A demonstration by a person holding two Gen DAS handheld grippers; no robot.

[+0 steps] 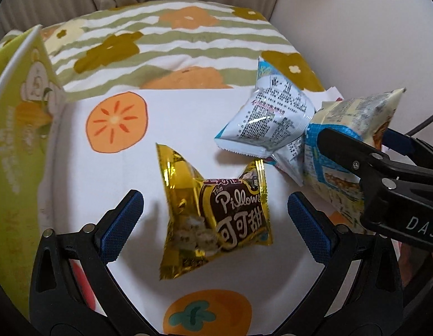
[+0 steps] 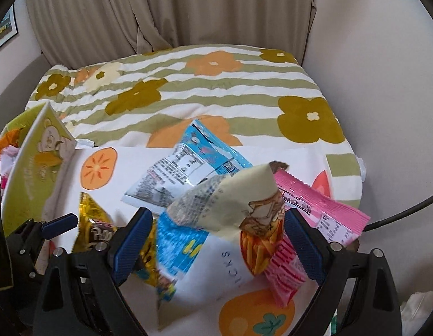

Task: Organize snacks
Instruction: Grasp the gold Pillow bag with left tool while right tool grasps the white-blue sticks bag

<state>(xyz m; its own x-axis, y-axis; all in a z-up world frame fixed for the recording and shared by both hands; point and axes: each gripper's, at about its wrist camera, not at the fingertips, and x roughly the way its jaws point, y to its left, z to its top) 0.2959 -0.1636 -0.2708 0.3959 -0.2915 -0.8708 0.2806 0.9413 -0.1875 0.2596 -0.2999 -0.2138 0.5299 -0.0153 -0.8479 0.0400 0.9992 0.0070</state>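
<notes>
While both of my claws point steeply down at the snack pile, neither is clenched on anything. My left gripper (image 1: 215,218) stands wide, its ribbed blue pads either side of a crinkled gold foil packet (image 1: 213,221) without pressing it — the packet lies puffed like a pillow near the middle of the white sheet (image 1: 166,112) printed with orange persimmons. My right gripper (image 2: 216,240) is spread as well, straddling a pale cream packet (image 2: 233,204) whose pointed corner sticks up; whether a pad grazes it I cannot quite tell through the blur. Under it lie a glossy blue-and-white packet (image 2: 188,162) toward the sheet's far edge and a pink packet (image 2: 328,212) with a serrated seal at its right edge. A green cardboard box (image 2: 34,173) stands open at the left edge. Beyond the sheet, a soft quilt (image 2: 216,84) with green stripes and flowers.
</notes>
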